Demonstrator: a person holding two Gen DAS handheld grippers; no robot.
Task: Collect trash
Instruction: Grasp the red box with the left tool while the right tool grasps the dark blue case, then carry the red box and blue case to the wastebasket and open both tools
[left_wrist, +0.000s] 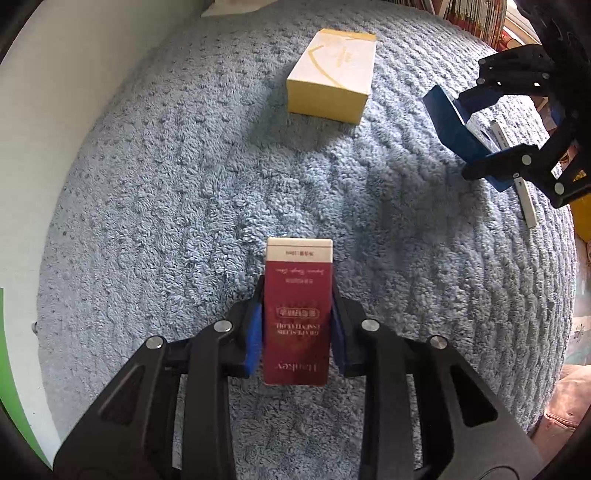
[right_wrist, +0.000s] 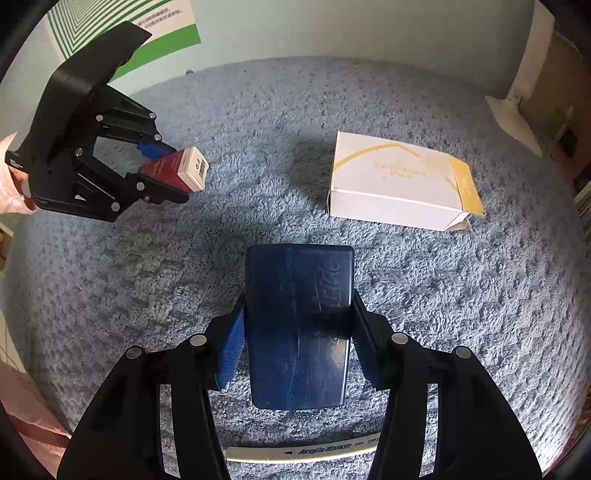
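Note:
My left gripper (left_wrist: 297, 314) is shut on a small red and white carton (left_wrist: 298, 314), its blue pads pressed on both long sides, above a fluffy blue rug (left_wrist: 184, 184). The same carton (right_wrist: 177, 170) shows in the right wrist view, held in the left gripper (right_wrist: 162, 173) at the upper left. My right gripper (right_wrist: 297, 332) is shut on a dark blue plastic case (right_wrist: 297, 325); that case (left_wrist: 454, 129) and right gripper (left_wrist: 480, 133) appear at the right edge of the left wrist view. A white and yellow box (left_wrist: 332, 77) (right_wrist: 399, 181) lies on the rug.
A white acrylic marker (right_wrist: 303, 452) lies on the rug under the right gripper and shows as a marker (left_wrist: 524, 195) by the rug's right edge. A pale wall with a green-striped poster (right_wrist: 110, 29) borders the rug. Books (left_wrist: 476, 18) stand at the far right.

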